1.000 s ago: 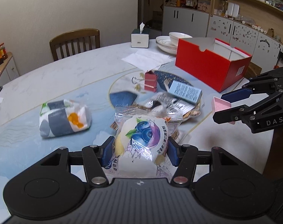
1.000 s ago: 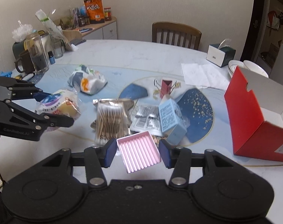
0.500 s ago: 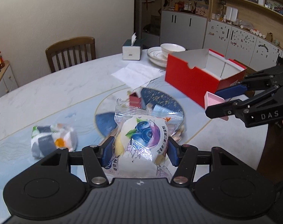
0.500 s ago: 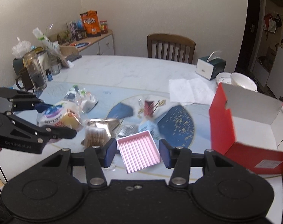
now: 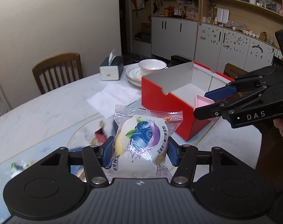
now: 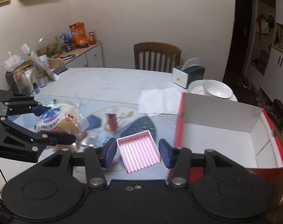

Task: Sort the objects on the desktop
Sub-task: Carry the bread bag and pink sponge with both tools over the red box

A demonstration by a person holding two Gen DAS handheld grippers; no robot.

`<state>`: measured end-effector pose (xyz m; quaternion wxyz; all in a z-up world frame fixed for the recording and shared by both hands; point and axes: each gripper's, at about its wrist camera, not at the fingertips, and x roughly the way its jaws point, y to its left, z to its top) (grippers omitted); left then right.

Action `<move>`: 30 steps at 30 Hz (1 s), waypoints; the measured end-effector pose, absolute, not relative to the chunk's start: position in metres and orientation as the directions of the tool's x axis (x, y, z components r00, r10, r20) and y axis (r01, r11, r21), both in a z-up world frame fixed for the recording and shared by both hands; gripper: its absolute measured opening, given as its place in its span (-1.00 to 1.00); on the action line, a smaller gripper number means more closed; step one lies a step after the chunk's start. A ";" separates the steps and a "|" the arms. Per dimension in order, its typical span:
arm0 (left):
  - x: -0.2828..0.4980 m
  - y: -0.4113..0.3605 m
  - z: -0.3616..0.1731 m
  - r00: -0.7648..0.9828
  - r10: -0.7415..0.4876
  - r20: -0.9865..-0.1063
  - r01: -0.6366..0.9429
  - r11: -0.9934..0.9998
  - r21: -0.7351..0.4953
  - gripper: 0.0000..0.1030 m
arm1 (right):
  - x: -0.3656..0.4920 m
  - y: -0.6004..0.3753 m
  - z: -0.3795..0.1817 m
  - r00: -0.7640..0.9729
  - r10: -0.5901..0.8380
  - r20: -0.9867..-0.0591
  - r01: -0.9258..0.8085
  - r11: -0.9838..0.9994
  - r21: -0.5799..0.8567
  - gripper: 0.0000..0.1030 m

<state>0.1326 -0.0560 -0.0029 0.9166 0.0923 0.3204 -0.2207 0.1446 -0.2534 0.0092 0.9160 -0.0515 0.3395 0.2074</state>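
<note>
While crinkly blueberry packet gleams, ridged pink tray looks square.

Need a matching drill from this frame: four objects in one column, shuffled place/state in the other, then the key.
Things:
1. blueberry cake packet
2. pink ridged tray
3. red box
4. tissue box

Place or state:
A. standing open on the table, white inside
B. gripped in the right hand-held gripper
C. on the table's far side, next to the stacked white dishes
D. gripped in the left hand-held gripper

Pairs: 1-D, 2-B, 3-A, 4-C
</note>
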 end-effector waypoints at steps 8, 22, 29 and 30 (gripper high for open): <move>0.159 -0.116 0.001 0.683 -0.367 -0.632 0.504 0.863 0.043 0.11 | 0.160 -0.309 0.009 0.710 0.312 -0.632 -0.373 0.927 0.039 -0.05; 0.220 -0.217 0.004 0.662 -0.395 -0.637 0.586 0.802 0.111 0.11 | 0.205 -0.396 0.003 0.733 0.232 -0.639 -0.288 0.957 0.017 -0.05; 0.259 -0.251 -0.011 0.627 -0.364 -0.689 0.610 0.779 0.143 0.11 | 0.236 -0.420 -0.009 0.710 0.213 -0.671 -0.286 0.958 0.002 -0.05; 0.265 -0.254 -0.015 0.618 -0.359 -0.700 0.612 0.778 0.142 0.11 | 0.240 -0.422 -0.011 0.707 0.207 -0.676 -0.283 0.959 -0.002 -0.05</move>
